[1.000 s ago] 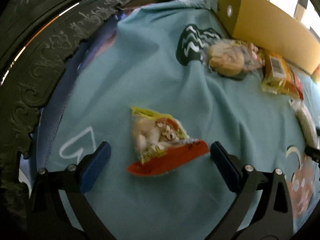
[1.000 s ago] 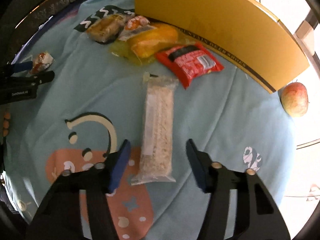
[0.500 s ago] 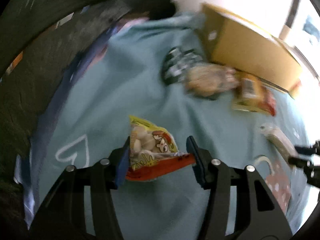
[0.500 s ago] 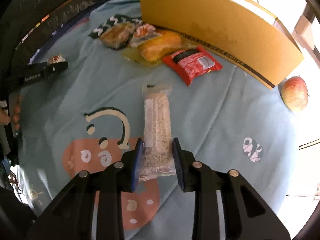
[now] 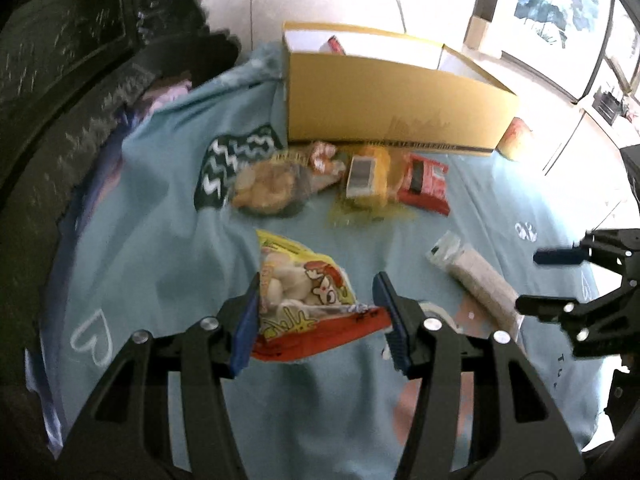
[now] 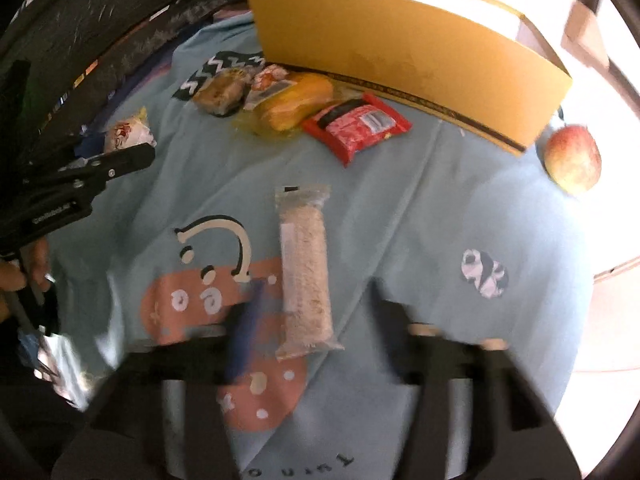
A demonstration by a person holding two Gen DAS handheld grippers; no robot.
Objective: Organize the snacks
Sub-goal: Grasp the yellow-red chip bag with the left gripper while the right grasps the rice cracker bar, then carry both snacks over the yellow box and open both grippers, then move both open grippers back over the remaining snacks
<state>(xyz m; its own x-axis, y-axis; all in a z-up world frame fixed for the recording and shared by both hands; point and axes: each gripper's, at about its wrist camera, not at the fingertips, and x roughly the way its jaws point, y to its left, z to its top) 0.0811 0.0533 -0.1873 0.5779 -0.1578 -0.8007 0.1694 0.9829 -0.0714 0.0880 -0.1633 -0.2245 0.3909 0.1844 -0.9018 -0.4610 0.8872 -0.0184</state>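
Your left tongs (image 5: 316,316) are clamped on the yellow-and-red snack bag (image 5: 308,300), pads pressing both sides, and the bag looks lifted clear of the blue cloth (image 5: 168,240) that covers the worktop. Your right tongs (image 6: 312,320) are opening, blurred, with the long clear oat bar (image 6: 306,272) lying flat on the cloth between the pads and not pinched. Ahead sits the yellow box (image 5: 400,104), open at the top, with the bread pack (image 5: 268,188), the orange pack (image 5: 366,178) and the red wrapper (image 5: 426,184) lined up just in front of its wall, and an apple (image 6: 574,160) off its far corner. Watch the bag: you grip it low, near the red seal, so it may swing or slip on the way over. Carry it too low and it will catch the box wall. The oat bar is thin and slick, so a shallow bite may only pinch film
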